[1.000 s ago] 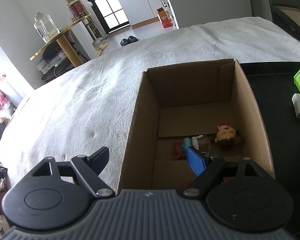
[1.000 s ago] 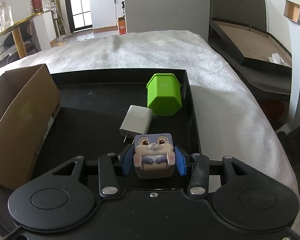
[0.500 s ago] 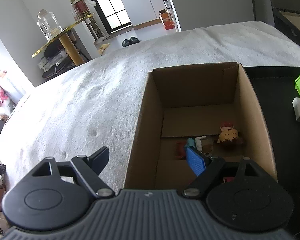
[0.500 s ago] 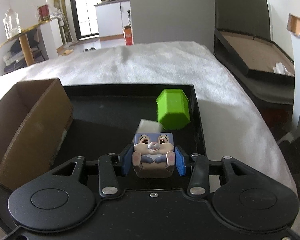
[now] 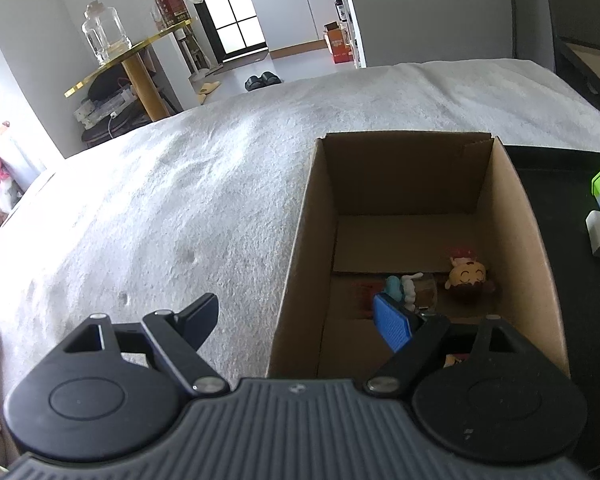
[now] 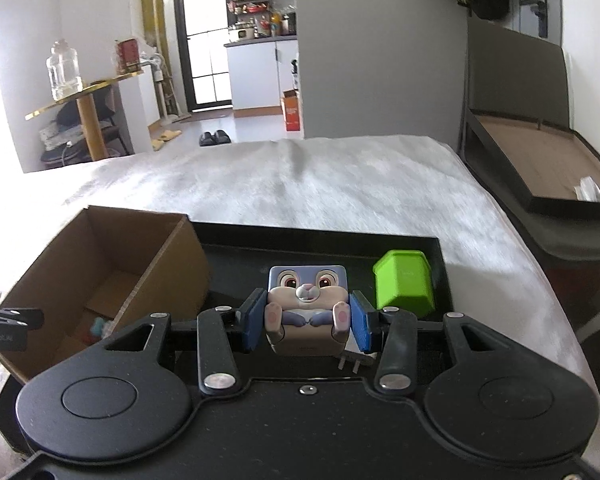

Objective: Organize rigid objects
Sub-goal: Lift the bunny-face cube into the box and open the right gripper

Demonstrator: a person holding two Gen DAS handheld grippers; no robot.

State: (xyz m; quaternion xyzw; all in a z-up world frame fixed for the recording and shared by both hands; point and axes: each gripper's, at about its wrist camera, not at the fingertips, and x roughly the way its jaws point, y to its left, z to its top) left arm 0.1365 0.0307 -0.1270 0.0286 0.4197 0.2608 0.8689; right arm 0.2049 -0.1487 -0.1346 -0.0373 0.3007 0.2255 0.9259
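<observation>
My right gripper (image 6: 306, 318) is shut on a cube-shaped bunny figure (image 6: 306, 304), held above the black tray (image 6: 320, 242). A green hexagonal block (image 6: 404, 286) and a white plug adapter (image 6: 356, 358) lie on the tray behind and under it. The open cardboard box (image 6: 100, 264) stands left of the tray. In the left wrist view my left gripper (image 5: 300, 320) stands open over the box's near left wall (image 5: 300, 264), with one finger outside and one inside. Small toys lie on the box floor, among them a smiling doll head (image 5: 466, 274).
The box and tray rest on a white fuzzy cover (image 5: 160, 220). A gold-topped side table with a glass jar (image 5: 104, 36) stands at the far left. A dark bed frame (image 6: 540, 168) lies off the right edge. Shoes sit on the floor beyond.
My right gripper has risen with the bunny figure, lifting it off the tray and tilting up so more of the room shows. The left gripper has hardly shifted.
</observation>
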